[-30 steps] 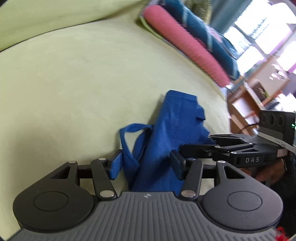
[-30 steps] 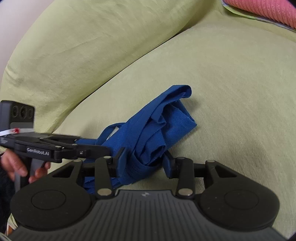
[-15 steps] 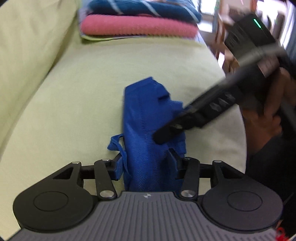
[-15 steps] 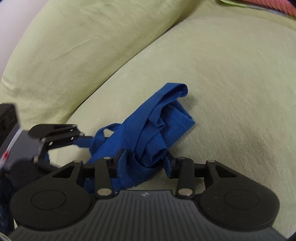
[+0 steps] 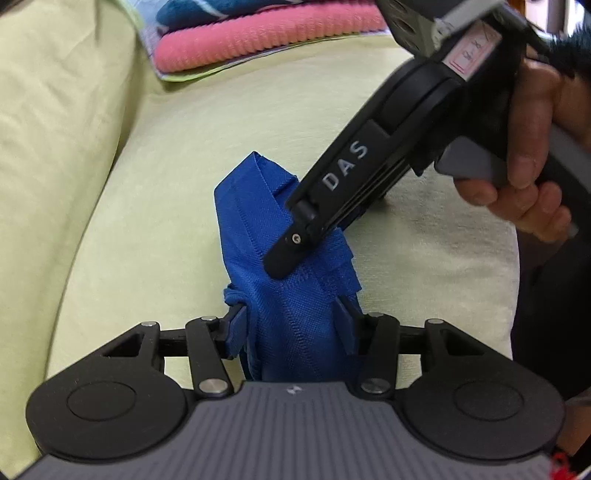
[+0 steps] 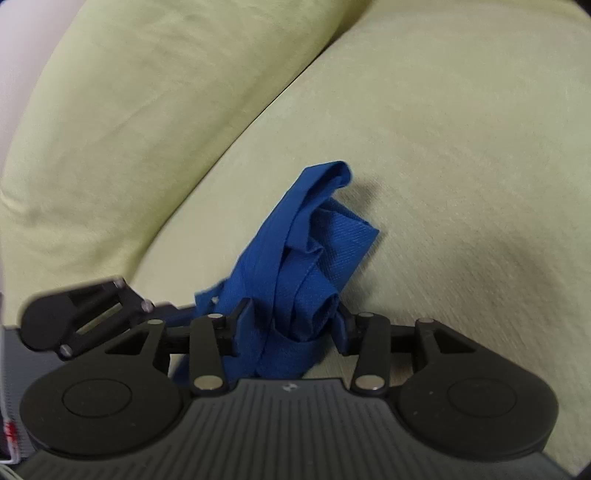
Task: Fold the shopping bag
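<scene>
1. You see a light green sofa seat cushion point(image 5: 166, 192) that fills most of both views.
2. You see the back cushion point(image 6: 147, 110) of the same green, which meets the seat along a seam.
3. A pink towel point(image 5: 266, 40) lies folded at the far end of the seat, under a dark blue striped towel point(image 5: 221, 9).

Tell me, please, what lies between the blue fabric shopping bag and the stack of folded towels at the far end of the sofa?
In the left wrist view, only bare green sofa cushion separates the blue fabric shopping bag from the folded towels.
</scene>
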`<state>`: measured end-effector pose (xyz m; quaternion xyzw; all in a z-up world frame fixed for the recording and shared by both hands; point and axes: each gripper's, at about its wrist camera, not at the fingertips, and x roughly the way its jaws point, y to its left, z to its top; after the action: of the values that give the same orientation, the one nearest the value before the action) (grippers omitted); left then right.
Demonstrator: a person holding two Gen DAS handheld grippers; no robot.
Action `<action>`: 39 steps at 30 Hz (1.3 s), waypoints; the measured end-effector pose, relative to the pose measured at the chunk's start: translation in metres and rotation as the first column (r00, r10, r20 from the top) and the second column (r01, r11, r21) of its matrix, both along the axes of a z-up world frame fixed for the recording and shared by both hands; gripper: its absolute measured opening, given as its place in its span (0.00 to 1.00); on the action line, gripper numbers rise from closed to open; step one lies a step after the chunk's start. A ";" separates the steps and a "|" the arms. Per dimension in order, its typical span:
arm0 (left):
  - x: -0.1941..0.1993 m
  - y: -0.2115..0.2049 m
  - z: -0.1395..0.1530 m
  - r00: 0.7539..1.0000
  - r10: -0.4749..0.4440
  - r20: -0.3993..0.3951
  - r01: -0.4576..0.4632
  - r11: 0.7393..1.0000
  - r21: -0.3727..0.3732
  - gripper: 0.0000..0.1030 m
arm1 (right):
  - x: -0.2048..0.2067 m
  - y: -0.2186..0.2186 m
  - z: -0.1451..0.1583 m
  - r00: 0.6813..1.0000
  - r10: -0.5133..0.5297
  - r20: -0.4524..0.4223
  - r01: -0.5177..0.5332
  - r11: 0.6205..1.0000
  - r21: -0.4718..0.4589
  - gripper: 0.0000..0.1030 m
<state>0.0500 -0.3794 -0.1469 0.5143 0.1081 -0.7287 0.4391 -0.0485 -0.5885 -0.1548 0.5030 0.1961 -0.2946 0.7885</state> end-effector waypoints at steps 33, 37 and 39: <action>-0.097 0.030 0.004 0.988 -0.028 -0.151 0.017 0.997 -0.072 0.55 | -0.108 -0.015 0.004 0.996 -0.051 0.072 0.053 0.998 -0.030 0.27; -0.151 0.017 0.003 0.972 -0.128 -0.200 0.113 0.990 -0.085 0.55 | -0.173 -0.010 0.007 0.986 -0.155 0.064 0.157 0.987 -0.026 0.27; -0.184 0.009 0.002 0.955 -0.193 -0.225 0.174 0.980 -0.098 0.55 | -0.212 -0.006 0.011 0.972 -0.225 0.059 0.227 0.973 -0.027 0.27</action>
<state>-0.1339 -0.3703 -0.1444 0.4155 0.0826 -0.8254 0.3732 -0.2607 -0.5945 -0.1437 0.5170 0.1105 -0.3716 0.7632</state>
